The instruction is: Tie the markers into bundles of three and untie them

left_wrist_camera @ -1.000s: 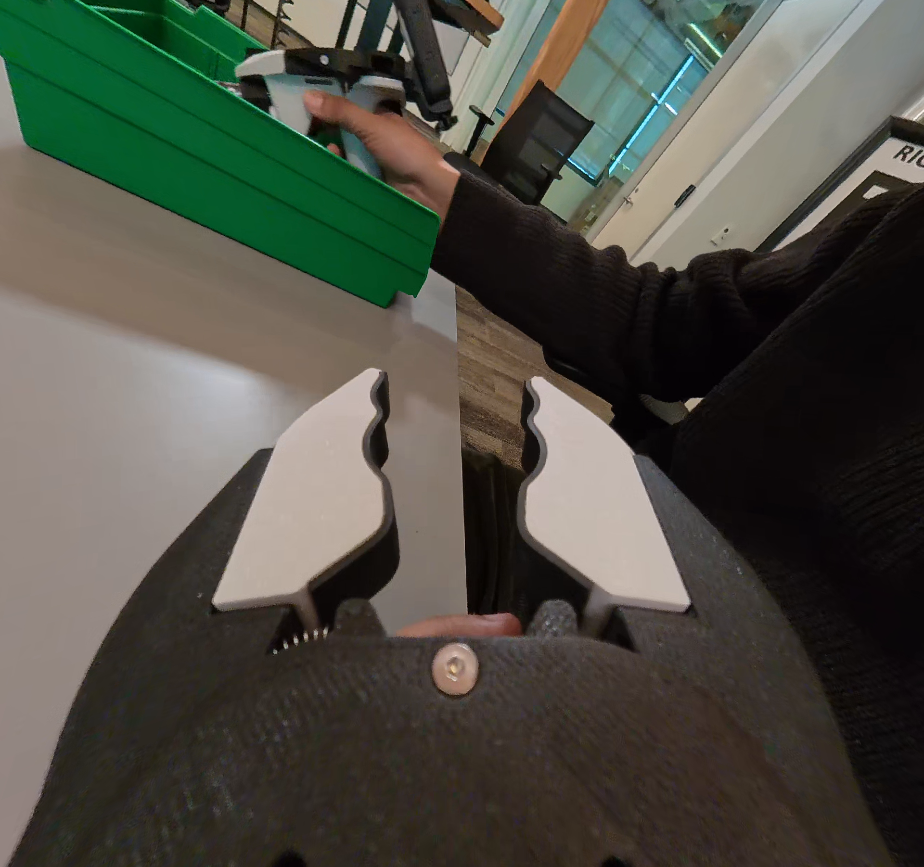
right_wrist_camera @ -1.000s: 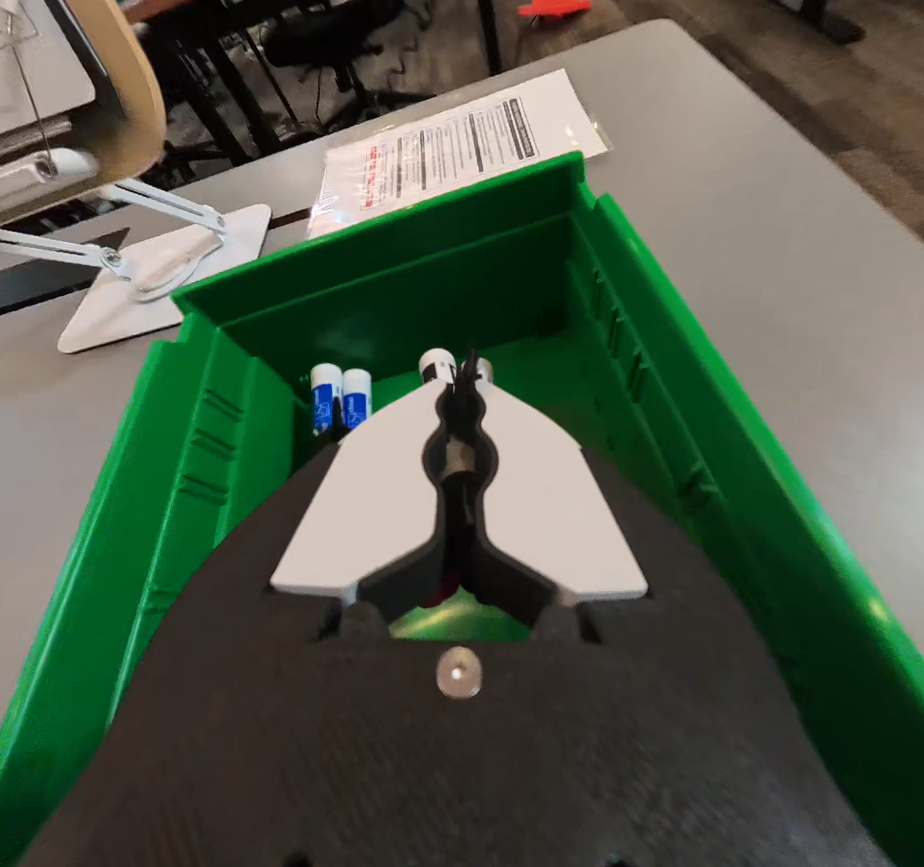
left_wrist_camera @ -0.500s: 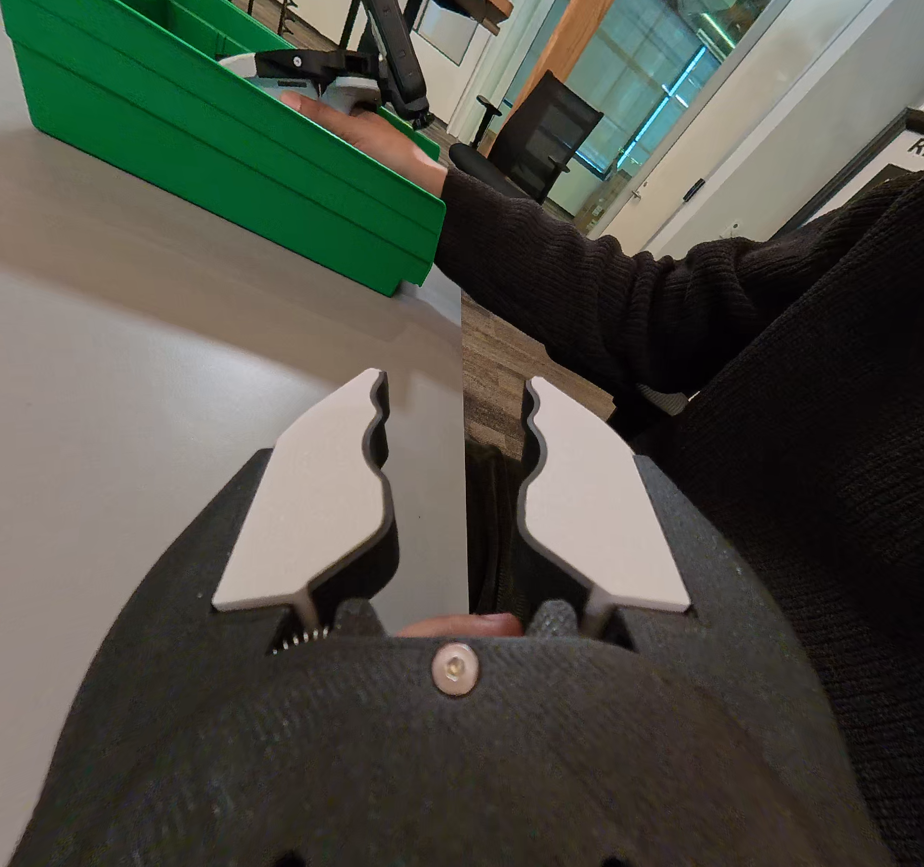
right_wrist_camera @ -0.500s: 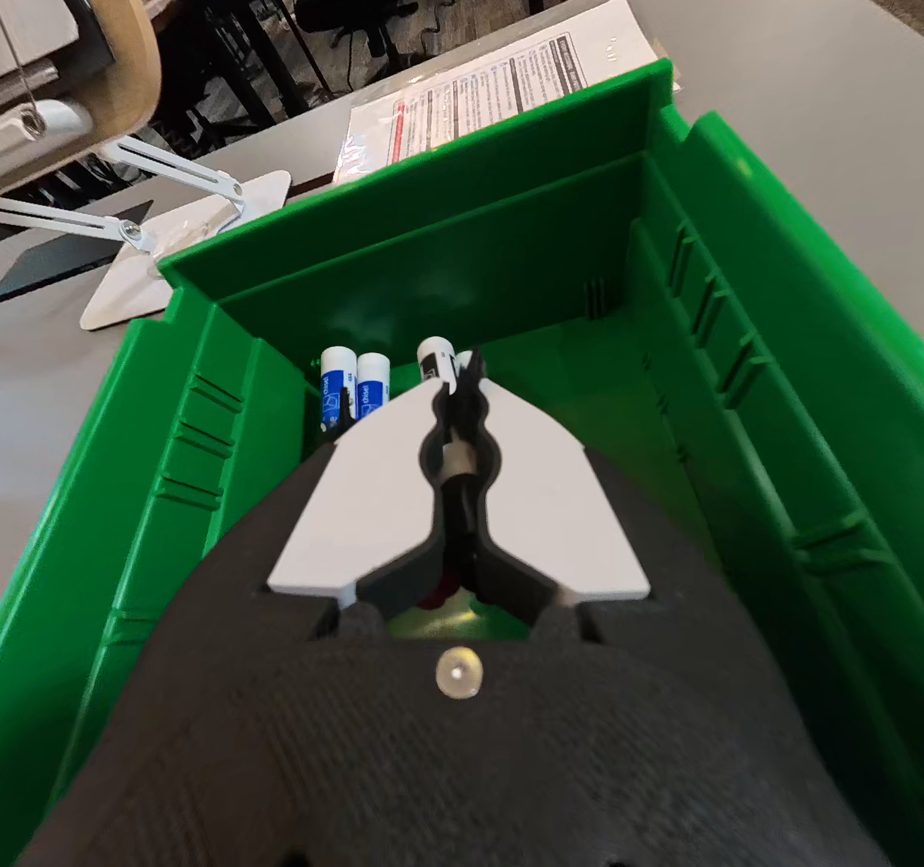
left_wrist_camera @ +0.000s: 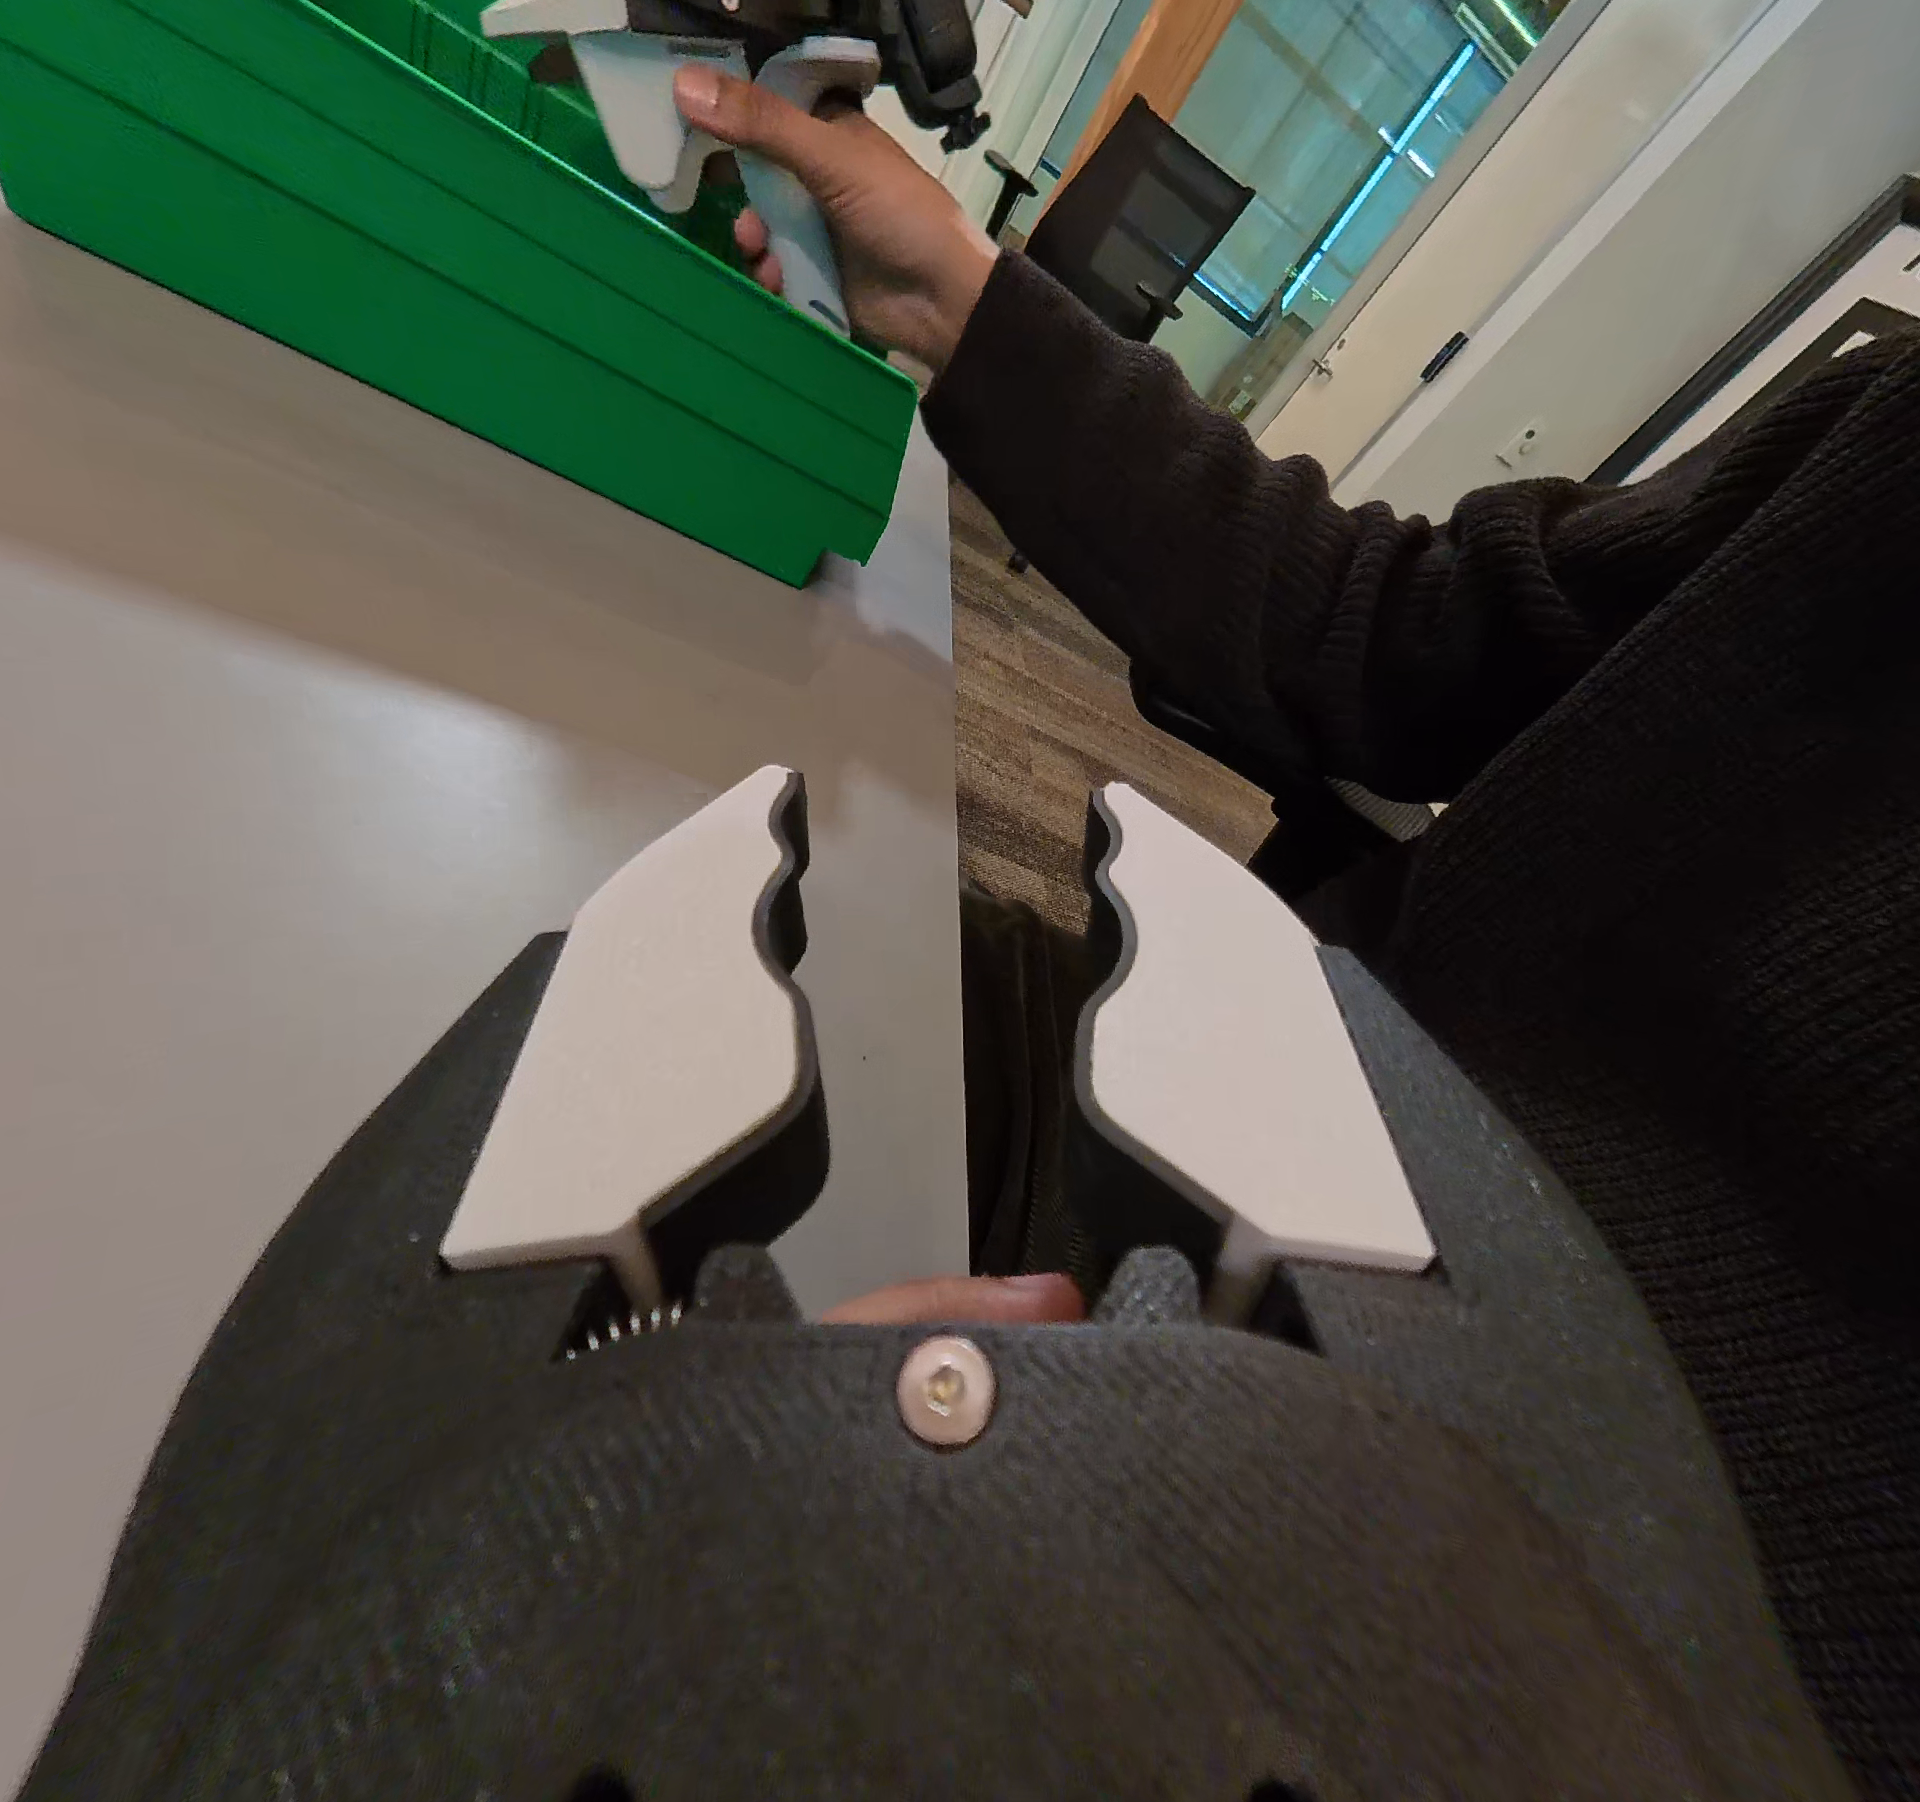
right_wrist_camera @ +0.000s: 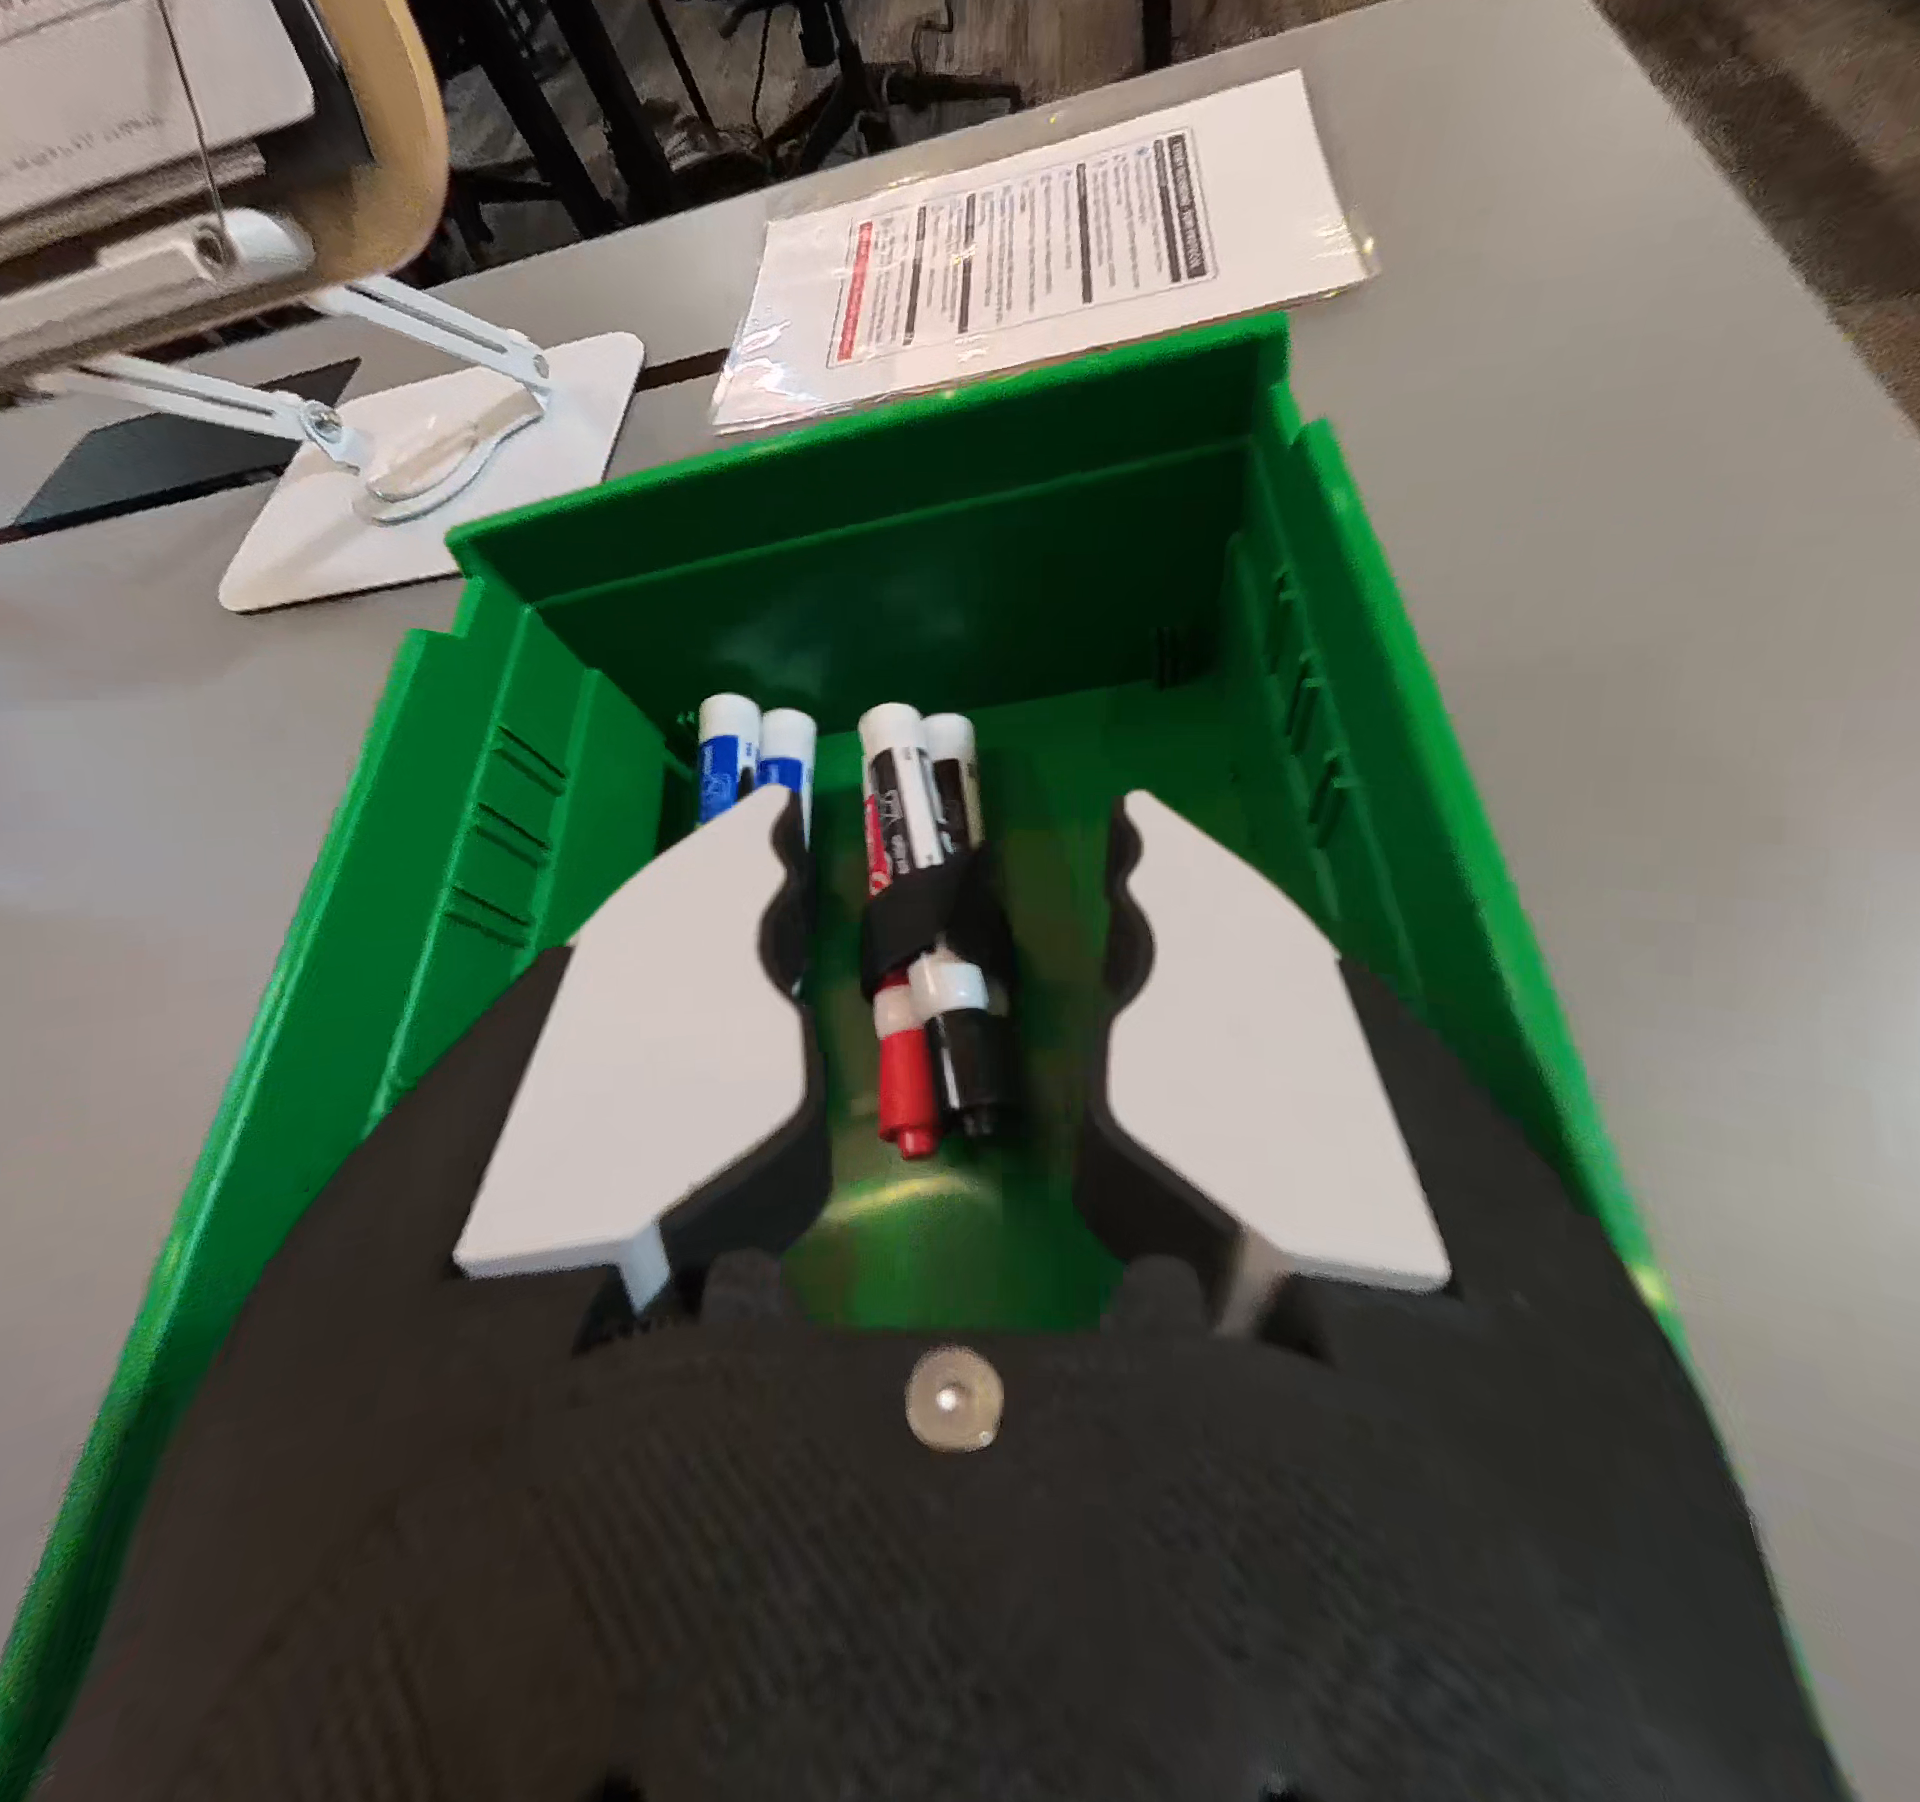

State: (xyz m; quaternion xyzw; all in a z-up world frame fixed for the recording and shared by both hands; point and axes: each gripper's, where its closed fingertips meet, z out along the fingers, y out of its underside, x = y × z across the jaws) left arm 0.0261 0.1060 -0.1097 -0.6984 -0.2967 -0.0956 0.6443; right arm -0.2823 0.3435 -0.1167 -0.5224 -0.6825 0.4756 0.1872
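Observation:
In the right wrist view my right gripper (right_wrist_camera: 956, 802) is open and empty above a green bin (right_wrist_camera: 1340, 713). A bundle of a red and a black marker (right_wrist_camera: 930, 921), tied with a black band, lies on the bin floor between the fingers. Two blue-labelled markers (right_wrist_camera: 753, 755) lie left of it, partly hidden by the left finger. In the left wrist view my left gripper (left_wrist_camera: 940, 796) is open and empty over the grey table's edge (left_wrist_camera: 914, 817). The green bin (left_wrist_camera: 416, 225) and the right gripper's handle (left_wrist_camera: 707, 90) in a hand show farther off.
A laminated printed sheet (right_wrist_camera: 1049, 256) lies on the table behind the bin. A white lamp base (right_wrist_camera: 436, 474) stands at the back left. A person's black sleeve (left_wrist_camera: 1351, 589) and body fill the right of the left wrist view, with the floor (left_wrist_camera: 1049, 713) beyond the table edge. Tip to tip, the grippers are about 40 cm apart.
My right gripper has opened and let go of the marker bundle, which now lies in the bin. It has risen and drawn back. My left gripper has stayed put.

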